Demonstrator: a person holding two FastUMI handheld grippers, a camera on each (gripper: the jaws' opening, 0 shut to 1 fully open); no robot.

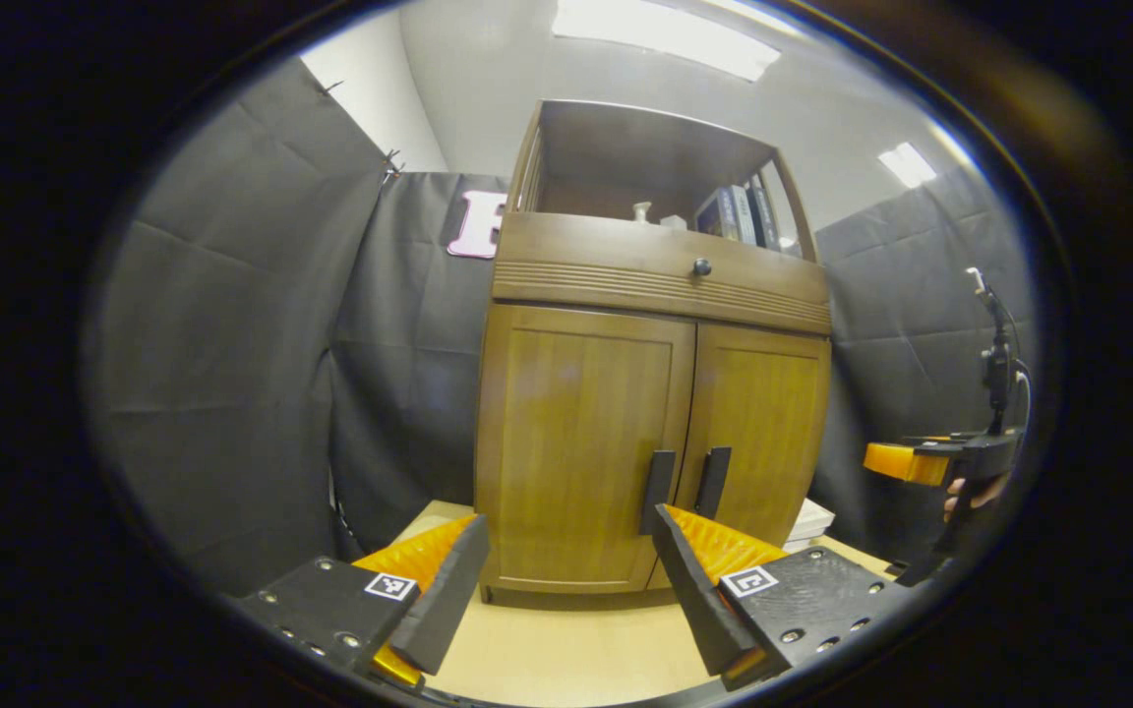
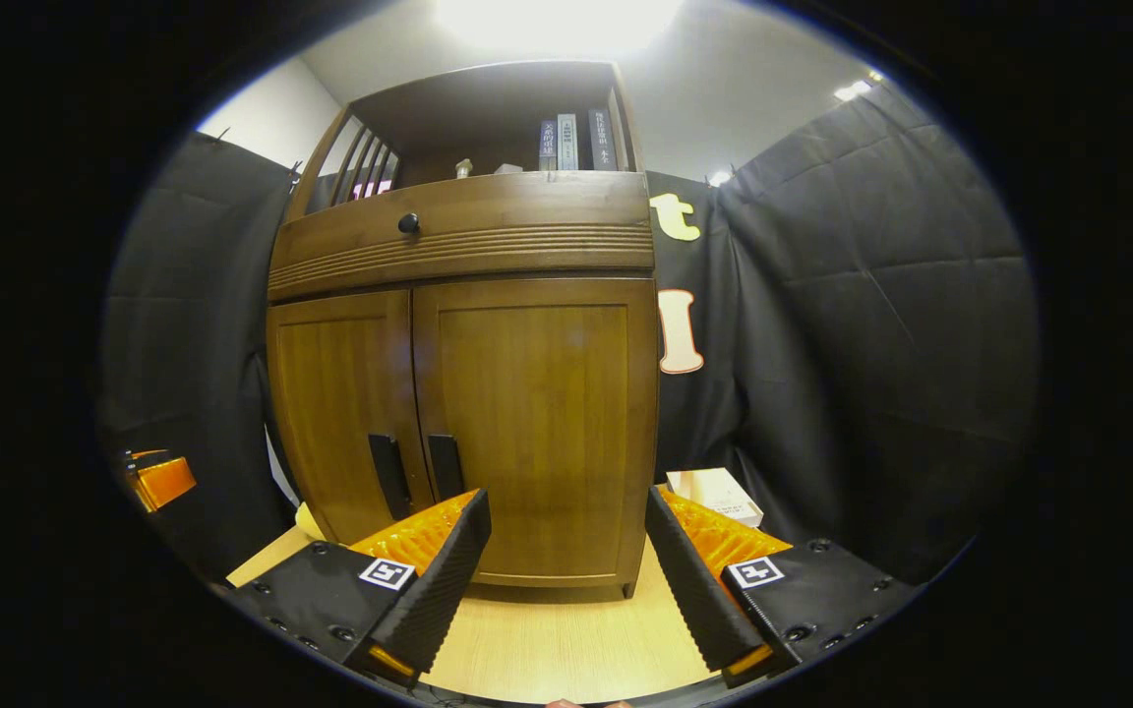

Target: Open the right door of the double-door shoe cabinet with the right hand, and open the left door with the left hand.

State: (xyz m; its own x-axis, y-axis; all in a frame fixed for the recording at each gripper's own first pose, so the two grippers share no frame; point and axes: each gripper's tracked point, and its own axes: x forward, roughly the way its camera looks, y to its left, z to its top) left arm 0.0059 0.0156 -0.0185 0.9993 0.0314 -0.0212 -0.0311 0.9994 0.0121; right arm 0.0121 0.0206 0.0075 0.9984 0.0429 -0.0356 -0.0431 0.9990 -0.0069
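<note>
So both doors are shut on the shoe cabinet [image 1: 650, 393], which stands on a light wood counter [image 1: 566, 649] in the middle of the booth. In the left gripper view the left door [image 1: 581, 442] sits dead centre, and the right door [image 1: 763, 433] is off toward 3 o'clock. Two dark vertical handles, the left handle [image 1: 658, 478] and the right handle [image 1: 713, 482], sit side by side at the seam between the doors.

The left tongs [image 1: 566, 536] are spread wide with nothing between the fingers, apart from the cabinet front. The right finger's tip overlaps the bottom of the left handle in the picture, but I can't tell if it actually touches.

In the right gripper view the right tongs [image 2: 566, 511] are also wide open and empty, facing the right door, with the handles at about 10 o'clock from the gap.

Above the doors there's a drawer with a round knob [image 1: 701, 266], and some books [image 1: 739, 214] on the open shelf on top. A small white box [image 2: 714, 495] lies on the counter just right of the cabinet.
</note>
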